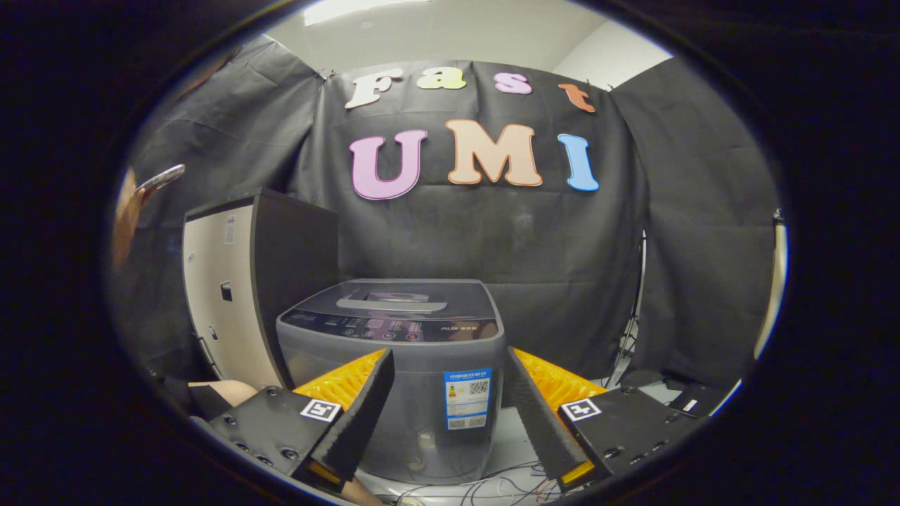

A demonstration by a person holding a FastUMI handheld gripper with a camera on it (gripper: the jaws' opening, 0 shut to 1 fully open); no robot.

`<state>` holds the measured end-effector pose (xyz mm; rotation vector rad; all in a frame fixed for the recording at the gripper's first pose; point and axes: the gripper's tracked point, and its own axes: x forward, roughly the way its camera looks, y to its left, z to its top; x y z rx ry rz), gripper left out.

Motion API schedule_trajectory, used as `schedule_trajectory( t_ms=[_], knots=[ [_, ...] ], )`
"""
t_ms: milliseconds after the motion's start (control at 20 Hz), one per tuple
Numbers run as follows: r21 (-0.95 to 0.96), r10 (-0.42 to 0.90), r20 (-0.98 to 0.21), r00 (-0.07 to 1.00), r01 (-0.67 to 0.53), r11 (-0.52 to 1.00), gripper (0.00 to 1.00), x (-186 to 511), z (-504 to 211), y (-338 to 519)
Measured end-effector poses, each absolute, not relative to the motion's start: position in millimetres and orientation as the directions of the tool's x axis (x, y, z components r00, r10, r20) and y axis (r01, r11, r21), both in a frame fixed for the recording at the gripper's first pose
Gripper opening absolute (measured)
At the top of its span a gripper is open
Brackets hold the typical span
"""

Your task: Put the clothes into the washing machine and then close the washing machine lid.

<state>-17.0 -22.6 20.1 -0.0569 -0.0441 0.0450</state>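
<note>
Grey washing machine (392,372) straight ahead of my gripper (450,372), lid (394,296) down.

Washer stands beyond my fingers, framed in the gap between them, top panel with handle (391,305) facing up, row of buttons (390,329) along the front edge, blue sticker (467,399) on the front wall. My fingers are spread wide, nothing between them, not touching the washer. Loose wires (492,486) lie on the floor under the washer's front. Left of the washer, just beside it, a tall cabinet (242,281) with a pale door and dark side. Black cloth (534,246) hangs behind everything as the back wall. Far left, part of a person's hand (126,218) holding a phone (160,177), well apart from the washer. Can't tell if any clothes are inside, lid hides the drum.
</note>
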Motion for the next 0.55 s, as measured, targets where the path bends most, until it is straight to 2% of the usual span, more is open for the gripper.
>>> schedule_trajectory(
  t_ms=[550],
  knots=[
    [-0.057, 0.045, 0.046, 0.998, -0.042, 0.997, 0.98, -14.2, 18.9, -21.0]
  ],
)
